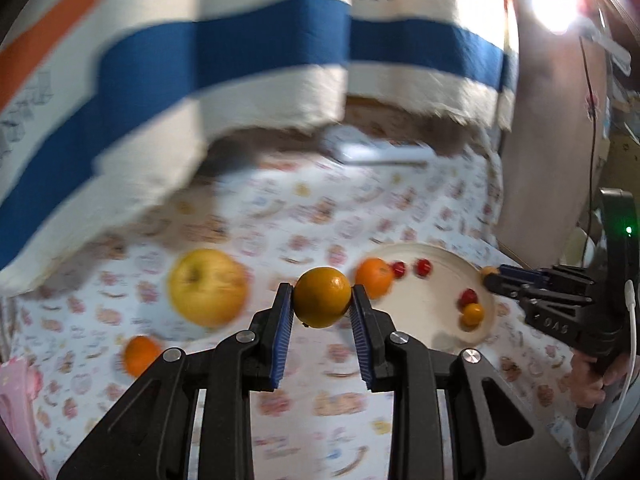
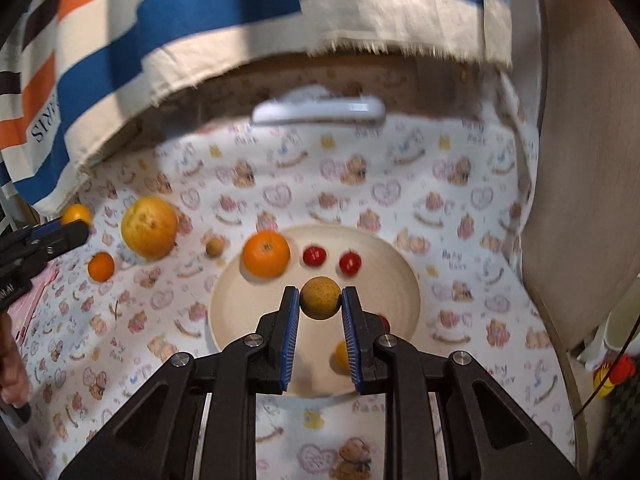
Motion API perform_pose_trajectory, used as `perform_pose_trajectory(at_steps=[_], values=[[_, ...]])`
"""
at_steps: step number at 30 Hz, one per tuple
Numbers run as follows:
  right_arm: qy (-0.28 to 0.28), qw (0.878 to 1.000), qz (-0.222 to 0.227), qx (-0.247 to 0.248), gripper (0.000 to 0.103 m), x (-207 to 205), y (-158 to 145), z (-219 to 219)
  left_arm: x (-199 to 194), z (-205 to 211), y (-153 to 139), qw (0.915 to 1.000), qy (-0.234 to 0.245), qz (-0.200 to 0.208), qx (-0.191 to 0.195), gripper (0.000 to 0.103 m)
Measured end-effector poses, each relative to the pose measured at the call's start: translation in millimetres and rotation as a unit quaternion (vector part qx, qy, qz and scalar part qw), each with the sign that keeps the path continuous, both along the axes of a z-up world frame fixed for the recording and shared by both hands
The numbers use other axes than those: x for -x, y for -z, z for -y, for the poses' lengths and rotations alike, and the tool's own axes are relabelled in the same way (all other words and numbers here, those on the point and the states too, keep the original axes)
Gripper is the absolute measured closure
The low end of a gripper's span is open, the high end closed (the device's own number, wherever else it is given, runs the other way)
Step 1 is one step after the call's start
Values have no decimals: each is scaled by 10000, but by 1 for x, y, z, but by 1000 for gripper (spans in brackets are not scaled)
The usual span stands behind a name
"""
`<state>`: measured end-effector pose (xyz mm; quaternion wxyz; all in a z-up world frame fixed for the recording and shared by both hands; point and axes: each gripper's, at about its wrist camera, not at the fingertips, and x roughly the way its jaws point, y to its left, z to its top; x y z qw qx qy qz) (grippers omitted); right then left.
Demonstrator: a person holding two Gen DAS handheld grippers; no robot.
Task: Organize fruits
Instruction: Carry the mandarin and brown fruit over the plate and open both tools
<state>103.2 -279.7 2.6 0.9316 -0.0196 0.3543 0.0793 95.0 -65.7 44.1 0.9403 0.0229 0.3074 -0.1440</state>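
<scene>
My left gripper [image 1: 322, 300] is shut on an orange [image 1: 322, 297] and holds it above the cloth; it also shows at the left of the right wrist view [image 2: 76, 218]. My right gripper [image 2: 320, 299] is shut on a small tan round fruit [image 2: 320, 298] above the cream plate [image 2: 400, 280]. The plate holds a mandarin [image 2: 266, 254], two red fruits [image 2: 314, 256] [image 2: 350, 263] and a small orange fruit [image 2: 342, 356] partly hidden by my finger. A yellow apple [image 1: 207, 287] [image 2: 149, 227], a small mandarin [image 1: 141, 355] [image 2: 101, 266] and a small tan fruit [image 2: 215, 247] lie on the cloth.
A patterned tablecloth [image 2: 440, 200] covers the table. A striped blue, orange and cream fabric [image 2: 160, 40] hangs at the back. A white flat object [image 2: 320, 110] lies near it. A wooden chair back [image 2: 580, 160] stands at the right. A pink item [image 1: 16, 392] lies at the left edge.
</scene>
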Motion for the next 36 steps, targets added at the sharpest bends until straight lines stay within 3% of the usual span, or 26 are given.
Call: perform_pose_trajectory(at_steps=[3, 8, 12, 16, 36], values=[[-60, 9990, -412, -164, 81, -7, 11, 6, -18, 28, 13, 9984, 377, -412, -115, 75], [41, 9966, -820, -112, 81, -14, 23, 11, -35, 65, 39, 9953, 487, -734, -410, 75], [437, 9970, -637, 103, 81, -19, 22, 20, -37, 81, 51, 9947, 462, -552, -732, 75], [501, 9947, -894, -68, 81, -30, 29, 32, -50, 80, 61, 9945, 374, -733, -654, 75], [609, 9943, -868, 56, 80, -30, 30, 32, -56, 79, 83, 9930, 456, -915, -598, 75]])
